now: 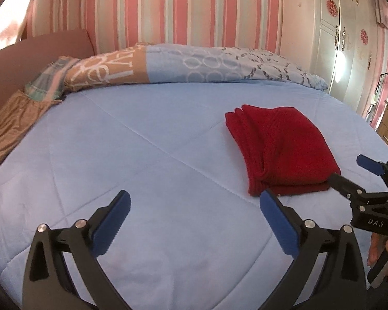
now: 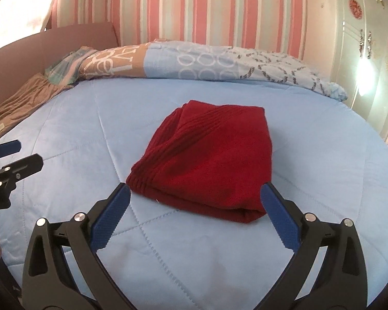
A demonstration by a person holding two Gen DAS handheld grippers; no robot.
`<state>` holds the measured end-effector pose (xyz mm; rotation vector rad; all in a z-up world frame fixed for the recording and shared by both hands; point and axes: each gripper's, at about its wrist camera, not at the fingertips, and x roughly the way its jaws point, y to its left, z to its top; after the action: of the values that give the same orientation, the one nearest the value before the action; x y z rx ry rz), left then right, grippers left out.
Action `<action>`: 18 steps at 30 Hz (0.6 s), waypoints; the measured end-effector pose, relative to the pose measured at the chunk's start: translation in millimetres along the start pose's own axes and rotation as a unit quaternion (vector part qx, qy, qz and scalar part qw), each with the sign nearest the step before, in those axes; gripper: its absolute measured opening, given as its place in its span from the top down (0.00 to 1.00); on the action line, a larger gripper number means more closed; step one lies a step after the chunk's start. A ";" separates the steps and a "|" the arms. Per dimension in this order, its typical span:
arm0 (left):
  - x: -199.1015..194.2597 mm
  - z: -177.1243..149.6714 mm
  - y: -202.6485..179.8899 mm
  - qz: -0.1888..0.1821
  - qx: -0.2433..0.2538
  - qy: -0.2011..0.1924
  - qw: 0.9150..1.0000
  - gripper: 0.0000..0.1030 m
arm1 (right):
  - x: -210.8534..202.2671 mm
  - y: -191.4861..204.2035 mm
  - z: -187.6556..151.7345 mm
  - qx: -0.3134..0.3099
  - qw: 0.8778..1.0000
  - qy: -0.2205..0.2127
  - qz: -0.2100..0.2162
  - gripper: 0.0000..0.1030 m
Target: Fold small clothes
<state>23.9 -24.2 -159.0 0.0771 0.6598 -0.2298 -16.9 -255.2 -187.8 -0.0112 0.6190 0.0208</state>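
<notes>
left tool [image 1: 194,211] wide, empty | right tool [image 2: 194,206] wide, seemingly touching folded red garment [image 2: 201,160] | bed [image 2: 64,134]

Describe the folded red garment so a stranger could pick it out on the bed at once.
Start with the wide bed under a light blue quilt, patterned pillows along its far edge. On the open quilt lies the red garment, folded into a thick ribbed bundle, just beyond the open right gripper. It is the only dark red thing there.

Around you: pink striped wall [image 2: 219,7]; blue quilted bed [image 2: 90,134]; patterned pillows [image 2: 207,62]; white wardrobe [image 1: 349,38]; bright window [image 2: 20,7], probably, at left.
</notes>
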 end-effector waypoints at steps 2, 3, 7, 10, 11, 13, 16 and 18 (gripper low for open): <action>-9.9 -2.1 0.0 0.015 0.001 -0.009 1.000 0.02 | -6.7 0.3 -2.7 0.011 1.000 -0.010 -0.008 0.03; -13.6 -3.6 -0.3 0.020 0.001 -0.012 1.000 0.02 | -9.8 0.2 -3.9 0.016 1.000 -0.015 -0.013 0.03; -31.8 -11.3 0.0 0.034 -0.005 -0.021 0.999 0.02 | -28.0 5.7 -11.9 0.034 0.999 -0.034 -0.025 0.03; -42.2 -15.2 0.4 0.043 -0.008 -0.028 0.999 0.02 | -40.0 11.5 -15.5 0.033 0.998 -0.045 -0.025 0.03; -44.7 -16.2 0.5 0.043 -0.009 -0.030 0.999 0.02 | -43.3 13.5 -16.6 0.031 0.998 -0.047 -0.025 0.03; -48.9 -17.1 0.4 0.040 -0.014 -0.030 0.999 0.02 | -48.9 15.5 -17.8 0.030 0.998 -0.048 -0.026 0.03; -54.2 -17.3 0.6 0.042 -0.024 -0.031 0.998 0.02 | -56.3 17.1 -19.1 0.032 0.998 -0.055 -0.025 0.03; -57.9 -17.6 1.1 0.045 -0.034 -0.036 0.998 0.02 | -58.8 17.3 -19.5 0.034 0.997 -0.059 -0.023 0.03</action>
<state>-30.7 -9.8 -137.3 0.0328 0.5907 -0.1232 -76.5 -239.2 -169.6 0.0413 0.5006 -0.0433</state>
